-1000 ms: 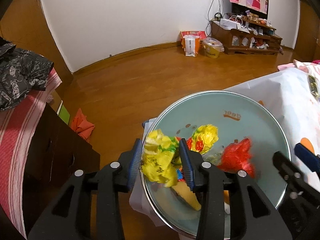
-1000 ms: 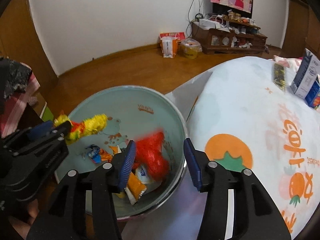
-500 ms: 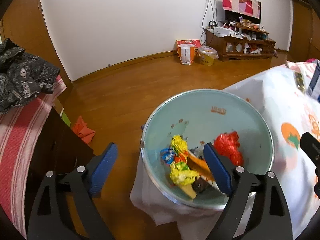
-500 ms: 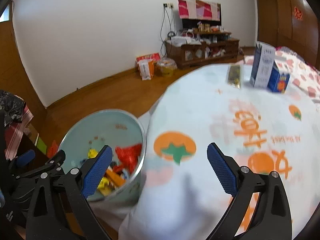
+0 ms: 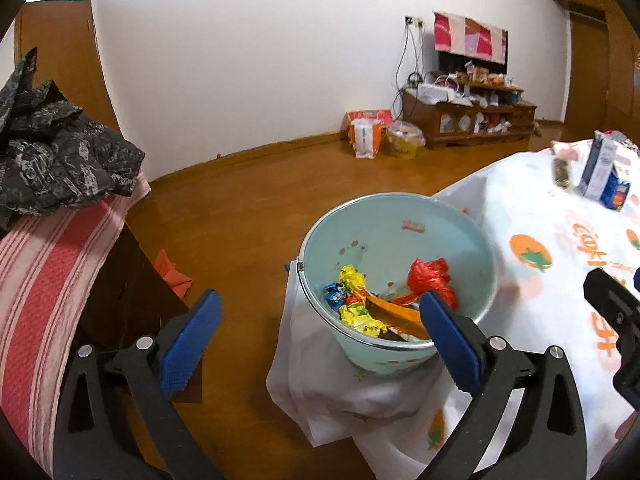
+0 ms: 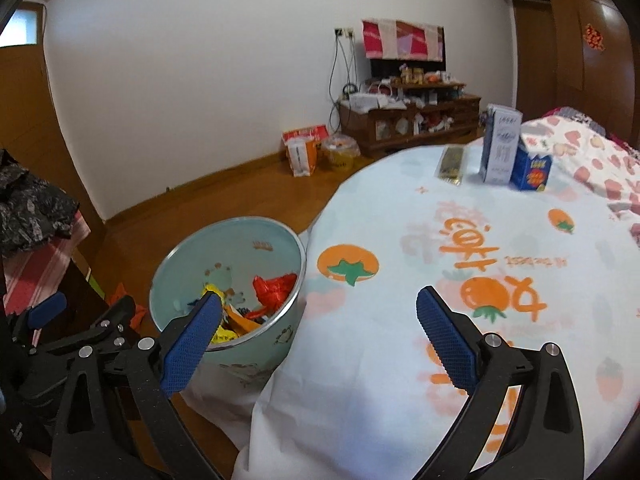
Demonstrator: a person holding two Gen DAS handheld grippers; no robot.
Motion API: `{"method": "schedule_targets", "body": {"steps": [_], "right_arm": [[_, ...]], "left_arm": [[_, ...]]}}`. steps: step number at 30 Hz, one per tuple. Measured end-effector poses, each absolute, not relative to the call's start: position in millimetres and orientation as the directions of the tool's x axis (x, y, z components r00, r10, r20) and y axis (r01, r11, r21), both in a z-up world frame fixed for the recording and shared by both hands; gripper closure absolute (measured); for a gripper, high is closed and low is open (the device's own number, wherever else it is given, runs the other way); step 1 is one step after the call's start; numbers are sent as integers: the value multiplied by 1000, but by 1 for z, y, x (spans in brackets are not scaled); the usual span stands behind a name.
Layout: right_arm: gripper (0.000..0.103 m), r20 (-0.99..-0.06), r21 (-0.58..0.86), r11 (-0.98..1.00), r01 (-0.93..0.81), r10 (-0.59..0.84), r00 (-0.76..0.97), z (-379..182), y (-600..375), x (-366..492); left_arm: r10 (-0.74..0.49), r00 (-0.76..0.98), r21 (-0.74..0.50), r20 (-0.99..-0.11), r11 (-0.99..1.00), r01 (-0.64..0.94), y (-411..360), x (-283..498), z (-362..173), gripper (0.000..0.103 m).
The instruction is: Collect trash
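A second ago my left gripper (image 5: pixel 320 330) was clamped on a yellow wrapper (image 5: pixel 362 318) over the bucket (image 5: pixel 472 236); its jaws have just been opening, now stand wide with nothing between them, and the wrapper lies in the bucket among the other scraps. My right gripper (image 6: pixel 318 330) has spread too, letting go of the red wrapper (image 6: pixel 276 286), which now rests inside the bucket. Both my hands have pulled up and back, so the bucket looks smaller and the cartons (image 6: pixel 514 152) on the tablecloth (image 6: pixel 400 300) have come into sight.
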State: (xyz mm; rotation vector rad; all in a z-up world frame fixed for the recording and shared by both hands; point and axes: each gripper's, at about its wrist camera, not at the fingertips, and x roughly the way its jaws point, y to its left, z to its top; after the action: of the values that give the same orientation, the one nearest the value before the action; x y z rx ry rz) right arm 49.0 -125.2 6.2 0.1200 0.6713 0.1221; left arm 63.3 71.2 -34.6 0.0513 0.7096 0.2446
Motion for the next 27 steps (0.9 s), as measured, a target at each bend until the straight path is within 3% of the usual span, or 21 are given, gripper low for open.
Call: {"method": "schedule_targets", "body": {"steps": [15,27], "right_arm": [[5,-369,141,990,18,35,929,73,-148,-20],[5,-354,176,984,34,30,935,77,-155,-27]], "left_arm": [[218,872,134,-438,975,-176,47,9,33,6],[223,895,152,-387,972,-177,41,-3,45,6]]}}
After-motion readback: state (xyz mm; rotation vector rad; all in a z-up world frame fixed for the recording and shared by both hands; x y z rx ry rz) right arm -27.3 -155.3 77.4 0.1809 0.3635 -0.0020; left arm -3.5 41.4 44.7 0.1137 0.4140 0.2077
